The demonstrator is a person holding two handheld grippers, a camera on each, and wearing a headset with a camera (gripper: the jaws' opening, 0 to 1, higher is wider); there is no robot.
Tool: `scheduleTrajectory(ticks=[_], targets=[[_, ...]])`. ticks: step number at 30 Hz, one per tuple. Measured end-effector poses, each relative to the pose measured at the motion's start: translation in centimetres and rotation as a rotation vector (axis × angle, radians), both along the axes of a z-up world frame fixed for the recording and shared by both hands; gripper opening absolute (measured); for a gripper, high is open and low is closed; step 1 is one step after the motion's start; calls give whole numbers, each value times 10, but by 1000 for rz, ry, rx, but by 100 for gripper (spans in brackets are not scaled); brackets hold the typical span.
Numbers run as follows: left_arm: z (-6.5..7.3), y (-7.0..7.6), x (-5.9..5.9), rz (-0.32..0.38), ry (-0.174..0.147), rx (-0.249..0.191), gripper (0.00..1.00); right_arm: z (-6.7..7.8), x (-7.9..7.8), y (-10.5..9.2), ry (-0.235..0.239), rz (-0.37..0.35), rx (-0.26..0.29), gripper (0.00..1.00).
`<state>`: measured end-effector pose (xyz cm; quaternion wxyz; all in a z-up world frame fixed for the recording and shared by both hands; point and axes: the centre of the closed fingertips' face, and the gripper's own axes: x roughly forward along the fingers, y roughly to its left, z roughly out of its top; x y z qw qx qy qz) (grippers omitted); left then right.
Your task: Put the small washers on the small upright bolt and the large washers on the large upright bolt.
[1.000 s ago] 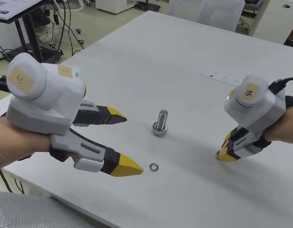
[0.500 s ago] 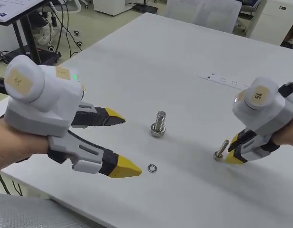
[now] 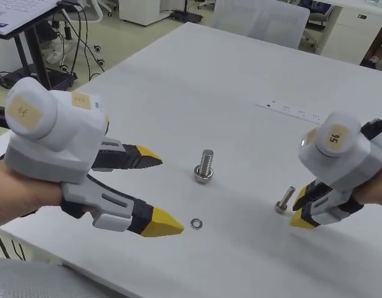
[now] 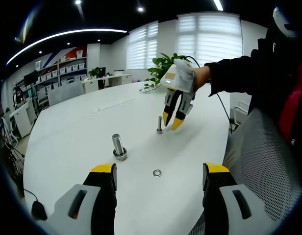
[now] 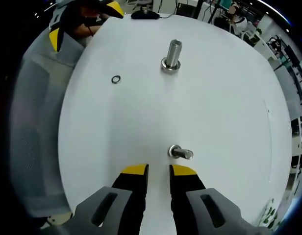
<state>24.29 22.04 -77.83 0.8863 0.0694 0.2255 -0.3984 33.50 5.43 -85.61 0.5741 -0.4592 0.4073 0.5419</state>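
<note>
The one loose washer (image 3: pixel 196 223) lies flat on the desk (image 3: pixel 240 93), near the large bolt (image 3: pixel 204 166) on the person's side of it. It looks like thin, stiff steel, light and slick and flush with the surface. I judge it best pinched across its outer edge with the very tips.

The left hand-held gripper (image 3: pixel 160 189) hovers left of the large bolt, its jaws wide apart and empty.

The small bolt (image 3: pixel 284 200) stands well right of the large bolt and is probably easy to topple. The right hand-held gripper (image 3: pixel 299 211) is just beside it, its jaws a narrow gap apart and holding nothing.

The ring at the large bolt's foot could be its head or stacked washers; it is too small to tell.
</note>
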Motion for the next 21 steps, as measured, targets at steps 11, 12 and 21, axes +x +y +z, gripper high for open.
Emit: scheduleTrajectory(ticks=[11, 12, 21], targets=[[4, 0, -3, -5, -13, -1, 70, 2, -23, 19, 15, 61, 10, 18], [5, 0, -3, -5, -15, -2, 70, 2, -25, 21, 17, 66, 10, 18], [8, 2, -4, 2, -27, -3, 70, 9, -36, 51, 14, 129, 26, 18]])
